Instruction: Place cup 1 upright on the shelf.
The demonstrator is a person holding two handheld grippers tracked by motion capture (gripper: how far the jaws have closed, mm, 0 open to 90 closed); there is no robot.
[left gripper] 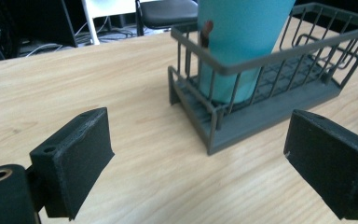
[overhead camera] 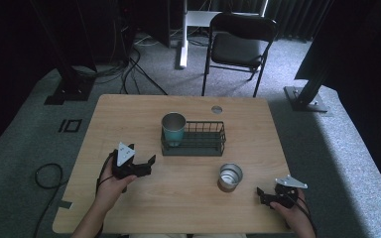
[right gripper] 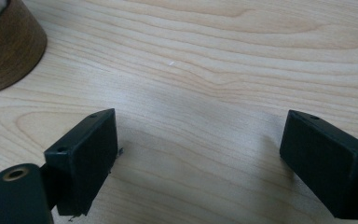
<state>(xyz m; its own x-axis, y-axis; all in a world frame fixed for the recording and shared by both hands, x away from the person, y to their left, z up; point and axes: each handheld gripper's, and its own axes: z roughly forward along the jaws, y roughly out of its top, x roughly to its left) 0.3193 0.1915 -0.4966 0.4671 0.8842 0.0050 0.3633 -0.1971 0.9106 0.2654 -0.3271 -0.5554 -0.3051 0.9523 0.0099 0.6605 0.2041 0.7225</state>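
Since no task's given, our guess: the cups
teal cup (overhead camera: 173, 128): upright in wire basket (overhead camera: 203, 144); probably light, slick; we'd pinch its rim
steel cup (overhead camera: 229, 176): rigid; same
left gripper (overhead camera: 140, 166), right gripper (overhead camera: 266, 194): both released, empty

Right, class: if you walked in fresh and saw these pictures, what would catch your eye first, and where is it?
Probably the teal cup standing upright in the left end of the dark wire basket at mid-table. Next, the brown cup with a shiny inside, standing alone on the wood nearer the person, right of centre. Then the two open claws, the left claw and the right claw, one at each side, both empty.
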